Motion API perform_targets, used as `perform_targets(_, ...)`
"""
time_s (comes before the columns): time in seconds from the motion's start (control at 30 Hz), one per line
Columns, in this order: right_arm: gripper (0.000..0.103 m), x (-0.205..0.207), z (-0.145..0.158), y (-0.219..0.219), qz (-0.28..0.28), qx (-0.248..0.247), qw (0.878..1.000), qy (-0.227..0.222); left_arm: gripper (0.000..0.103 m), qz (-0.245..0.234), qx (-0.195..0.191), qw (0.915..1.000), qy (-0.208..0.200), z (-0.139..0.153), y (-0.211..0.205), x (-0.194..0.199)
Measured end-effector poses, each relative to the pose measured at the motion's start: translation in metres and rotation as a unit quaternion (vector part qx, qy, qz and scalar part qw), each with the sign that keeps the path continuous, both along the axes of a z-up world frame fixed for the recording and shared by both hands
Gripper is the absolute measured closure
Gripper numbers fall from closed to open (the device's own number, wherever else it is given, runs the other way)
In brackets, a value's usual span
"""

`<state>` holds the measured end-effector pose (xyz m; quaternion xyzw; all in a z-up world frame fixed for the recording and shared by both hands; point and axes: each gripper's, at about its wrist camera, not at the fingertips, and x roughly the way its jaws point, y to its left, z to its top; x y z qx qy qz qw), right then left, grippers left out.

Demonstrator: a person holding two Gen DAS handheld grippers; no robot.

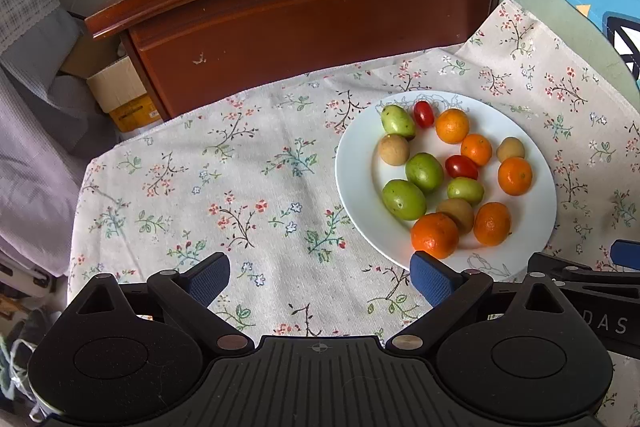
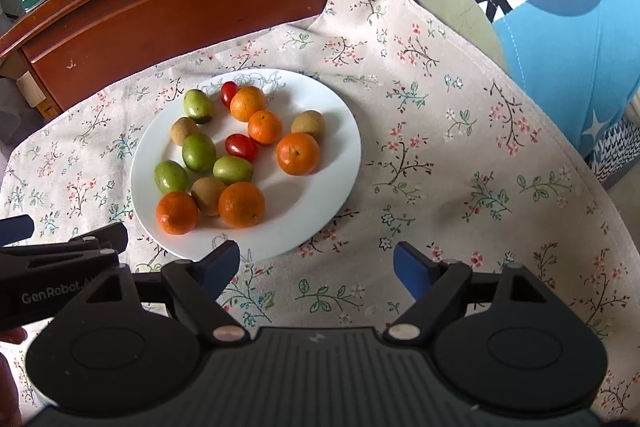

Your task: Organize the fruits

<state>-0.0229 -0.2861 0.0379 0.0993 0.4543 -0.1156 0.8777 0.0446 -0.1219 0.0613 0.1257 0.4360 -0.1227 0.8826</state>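
Both grippers hang short of the white plate [image 1: 352, 187] with nothing between their blue pads: the left gripper [image 1: 320, 277] spreads wide over bare cloth on the plate's near-left side, its right pad close over the rim, and the right gripper [image 2: 316, 265] gapes just as wide at the plate's near edge.

All the fruit sits mixed on the plate: five oranges [image 2: 298, 153], four green fruits [image 2: 199, 151], two red cherry tomatoes [image 2: 241, 146] and three brownish round ones [image 2: 308, 123], perhaps longans, though the skin is hard to read.

Risks, as I judge them: the pieces are round and touch one another at the plate's near side, so pinching one could nudge its neighbour rolling off the shallow rim. A hard squeeze would likely split a tomato. The two grippers are close together, so reaching at once invites a clash.

Open floral tablecloth [image 2: 440, 155] lies left and right of the plate. Beyond the plate the cloth ends at a wooden cabinet [image 1: 312, 27].
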Motion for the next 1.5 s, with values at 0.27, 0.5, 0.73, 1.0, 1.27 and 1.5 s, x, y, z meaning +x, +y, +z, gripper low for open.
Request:
perform_targets(0.27,0.019,0.0,-0.001,0.0,0.004,-0.002,1.0,0.003,0.005,-0.002,0.01,0.9999,-0.004,-0.001,0.0,-0.001)
perform_targets(0.5,0.019,0.001,-0.002,0.003,0.014,-0.007,1.0,0.006,0.005,0.0,0.021,0.9998,-0.003,-0.003,0.002,-0.002)
perform_targets(0.73,0.019,0.001,-0.003,0.008,0.022,-0.014,1.0,0.008,0.005,0.001,0.04,0.9991,-0.012,-0.003,0.003,-0.006)
perform_targets(1.0,0.019,-0.008,0.001,0.021,0.035,-0.035,0.999,-0.005,0.005,0.002,0.05,0.9985,-0.022,0.001,0.011,-0.016)
perform_targets(1.27,0.019,-0.029,-0.006,0.04,0.053,-0.034,0.998,0.0,0.005,0.018,0.044,0.9988,-0.011,-0.005,0.034,-0.041)
perform_targets(1.5,0.019,-0.054,-0.018,0.052,0.06,-0.027,0.998,0.005,0.005,0.019,0.049,0.9986,-0.001,-0.015,0.047,-0.065)
